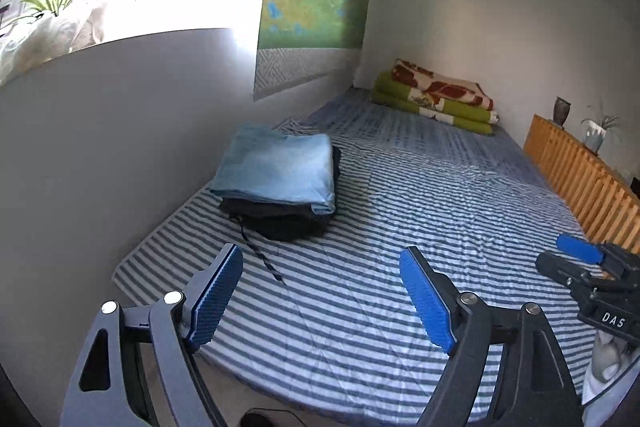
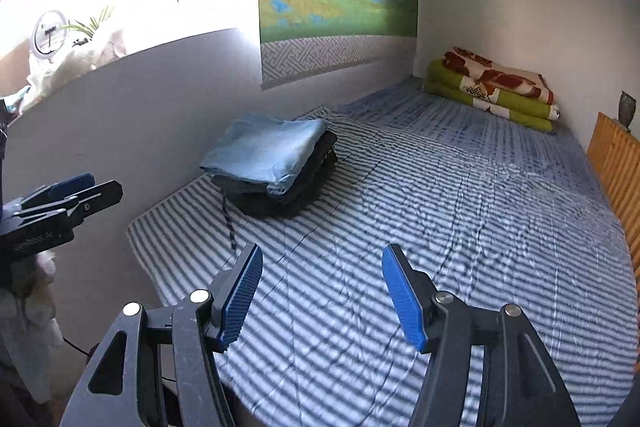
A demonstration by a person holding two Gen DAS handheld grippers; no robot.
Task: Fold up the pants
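Both grippers, left and right, hang wide open over the striped bed, folded pants stacked by the wall, blankets beyond them.

The right hand-held gripper hangs over the striped bed with its blue pads wide apart and nothing between them. A pile of folded clothes sits near the wall, light blue pants on top. A black cord trails from the pile. The left hand-held gripper shows at the left edge. Folded blankets lie in the far corner.
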